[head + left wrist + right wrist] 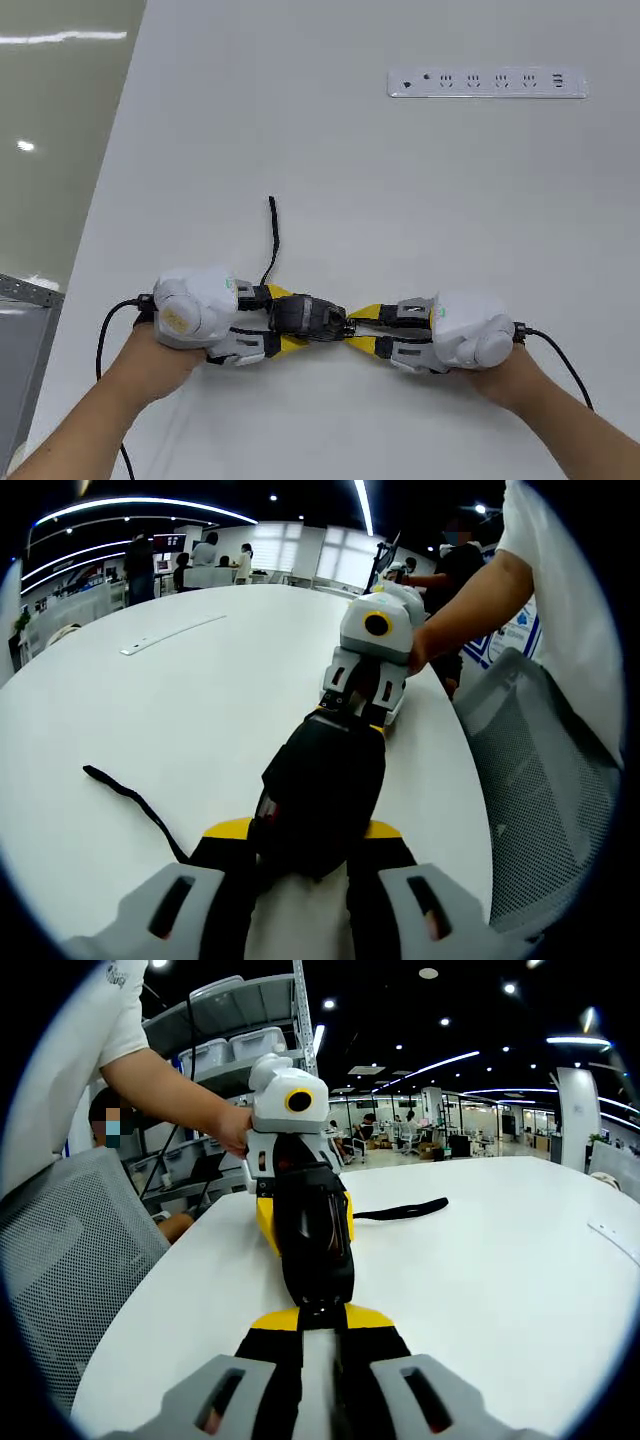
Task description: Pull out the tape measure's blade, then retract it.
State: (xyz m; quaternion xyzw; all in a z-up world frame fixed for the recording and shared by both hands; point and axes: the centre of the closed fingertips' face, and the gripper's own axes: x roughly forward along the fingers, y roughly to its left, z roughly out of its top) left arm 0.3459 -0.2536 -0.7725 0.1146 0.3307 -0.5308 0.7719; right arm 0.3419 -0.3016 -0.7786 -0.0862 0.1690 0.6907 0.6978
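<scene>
Worktop [400,180], near edge: left hand-held gripper [285,318] clamps the black tape measure [308,315] by its case. Right hand-held gripper [358,328], nose to nose with it, is pinched shut on the case's mouth end. The long axis runs left-right between them, so the pull likely goes rightward. Strap [273,235] lies on the far side.

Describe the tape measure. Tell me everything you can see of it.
The tape measure is a compact black case that looks like plastic or rubber. It is held low over the white table near its front edge. A black wrist strap trails from it across the tabletop. The left gripper clamps its sides between yellow-tipped jaws. The right gripper pinches the opposite end with its jaws nearly together. No drawn-out blade is visible between them.
</scene>
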